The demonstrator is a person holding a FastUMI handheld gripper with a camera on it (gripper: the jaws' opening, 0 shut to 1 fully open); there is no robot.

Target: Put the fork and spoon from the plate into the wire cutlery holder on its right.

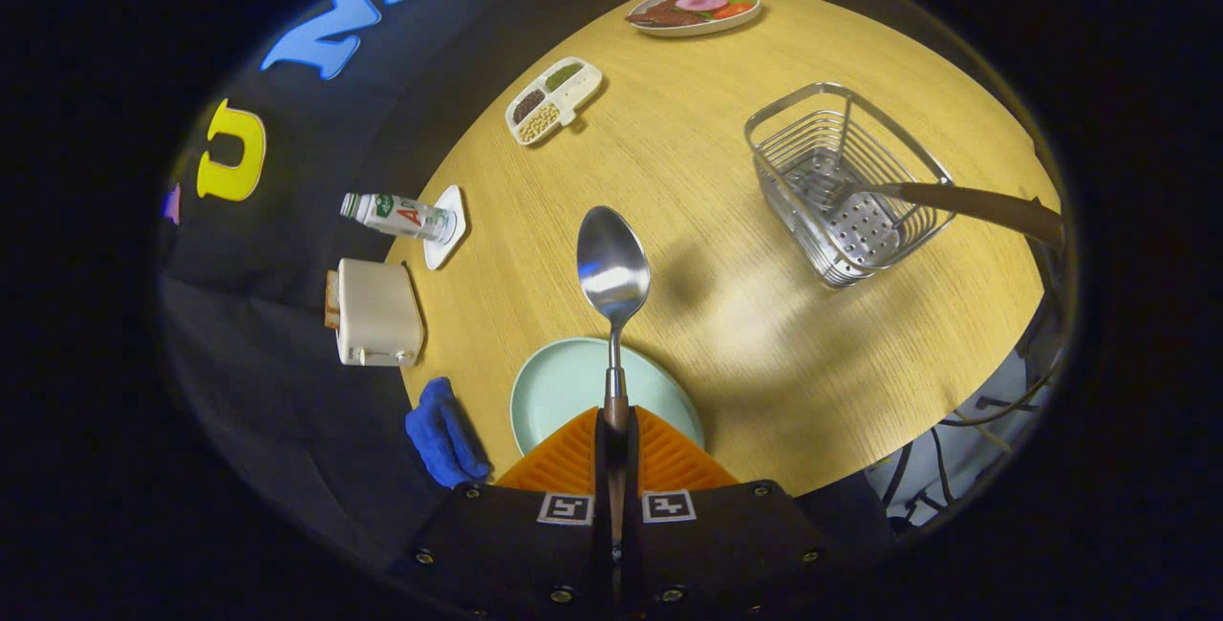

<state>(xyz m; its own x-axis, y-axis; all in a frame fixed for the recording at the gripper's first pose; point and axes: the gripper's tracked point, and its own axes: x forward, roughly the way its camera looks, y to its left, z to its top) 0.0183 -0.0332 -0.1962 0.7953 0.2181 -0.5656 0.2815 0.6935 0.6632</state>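
My gripper (pixel 616 425) is shut on the brown handle of a steel spoon (pixel 612 272), whose bowl points forward, lifted above the table. Right under the fingers lies a pale green plate (pixel 559 387), with nothing showing on its visible part. Beyond the fingers and to the right stands the wire cutlery holder (pixel 841 186). A fork (pixel 975 203) rests in it, its head down in the basket and its brown handle leaning out over the right rim.
On the round wooden table (pixel 764 334) are a divided snack tray (pixel 554 98), a far plate of food (pixel 695 10), a bottle (pixel 396 216) on a white coaster, a cream toaster (pixel 375 313) and a blue cloth (pixel 441 435). Cables hang past the table's right edge.
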